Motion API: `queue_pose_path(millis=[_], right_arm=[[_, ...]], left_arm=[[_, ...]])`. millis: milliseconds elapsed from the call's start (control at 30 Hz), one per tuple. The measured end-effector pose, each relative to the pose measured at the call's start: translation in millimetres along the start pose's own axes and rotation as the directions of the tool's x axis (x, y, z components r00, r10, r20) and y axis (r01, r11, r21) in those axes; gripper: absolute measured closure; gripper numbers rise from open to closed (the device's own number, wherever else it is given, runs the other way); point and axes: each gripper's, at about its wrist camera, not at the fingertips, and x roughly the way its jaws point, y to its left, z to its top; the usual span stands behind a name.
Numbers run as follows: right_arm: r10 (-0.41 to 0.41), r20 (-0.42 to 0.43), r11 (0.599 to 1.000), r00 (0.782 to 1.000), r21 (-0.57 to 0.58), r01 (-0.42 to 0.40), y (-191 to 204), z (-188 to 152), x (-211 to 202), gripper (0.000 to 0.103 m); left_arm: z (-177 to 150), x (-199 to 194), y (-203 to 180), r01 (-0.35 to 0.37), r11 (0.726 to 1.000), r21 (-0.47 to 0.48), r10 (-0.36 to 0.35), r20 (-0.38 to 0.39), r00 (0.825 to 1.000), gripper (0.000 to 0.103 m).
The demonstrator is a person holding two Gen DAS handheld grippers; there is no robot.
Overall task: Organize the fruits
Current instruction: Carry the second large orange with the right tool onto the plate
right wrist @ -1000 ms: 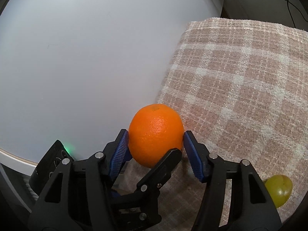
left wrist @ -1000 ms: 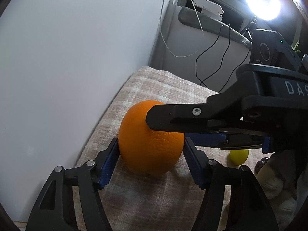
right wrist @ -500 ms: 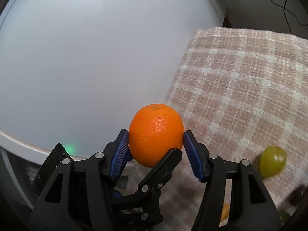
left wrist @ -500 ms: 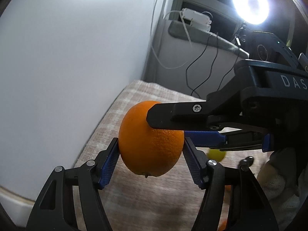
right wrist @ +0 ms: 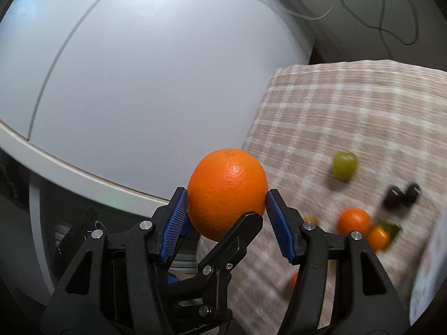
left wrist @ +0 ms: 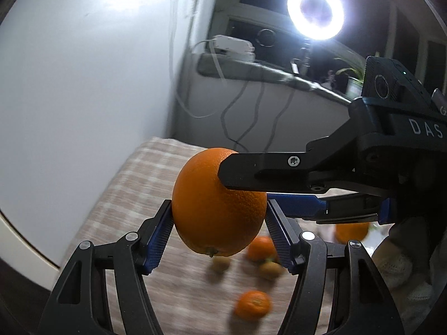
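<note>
A large orange (left wrist: 206, 217) hangs in the air above the checked cloth (left wrist: 134, 195), held from two sides at once. In the left wrist view my left gripper (left wrist: 218, 205) is shut on it, both blue pads pressed to its flanks. My right gripper (left wrist: 245, 187) reaches in from the right, its upper finger lying across the fruit. The right wrist view shows the same orange (right wrist: 226, 192) clamped in my right gripper (right wrist: 226, 195), with one finger (right wrist: 237, 234) of the left gripper rising against it from below.
Loose on the cloth (right wrist: 349, 106) lie a green fruit (right wrist: 345, 164), dark grapes (right wrist: 402, 195) and small oranges (right wrist: 353, 220) (left wrist: 252, 305). A white curved panel (right wrist: 139, 83) stands to the left. A ring light (left wrist: 315, 11) and cables are behind. A gloved hand (left wrist: 396, 262) holds the right gripper.
Both grippers have risen together with the orange, which has left the cloth. The views have pulled back, and more small fruits now show below.
</note>
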Motion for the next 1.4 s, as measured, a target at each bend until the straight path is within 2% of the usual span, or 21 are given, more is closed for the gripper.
queue_pose_path(millis=[233, 467, 900, 1133, 1400], right_arm=[[-0.043, 0.075, 0.999, 0.996, 0.026, 0.041, -15.9, -28.4, -57.0, 0.041], [-0.075, 0.148, 0.994, 0.986, 0.092, 0.062, -53.5, -64.3, -115.6, 0.041], [-0.174, 0.242, 0.967, 0.955, 0.223, 0.120, -118.8, -108.9, -198.5, 0.041], [-0.215, 0.262, 0.949, 0.941, 0.282, 0.139, -147.0, -112.2, -221.7, 0.041], [-0.226, 0.255, 0.943, 0.940, 0.299, 0.146, -168.0, -102.8, -221.4, 0.041]], left_arm=[[-14.1, -6.8, -51.0, 0.072, 0.996, 0.043, -0.072, -0.012, 0.997, 0.038], [-30.2, -1.4, -99.9, 0.155, 0.983, 0.102, -0.150, -0.059, 0.987, 0.038], [-55.4, 24.4, -193.6, 0.314, 0.931, 0.184, -0.284, -0.173, 0.943, 0.038], [-56.5, 48.9, -223.1, 0.357, 0.915, 0.189, -0.314, -0.221, 0.923, 0.038], [-52.4, 72.8, -234.6, 0.359, 0.915, 0.183, -0.308, -0.256, 0.916, 0.038]])
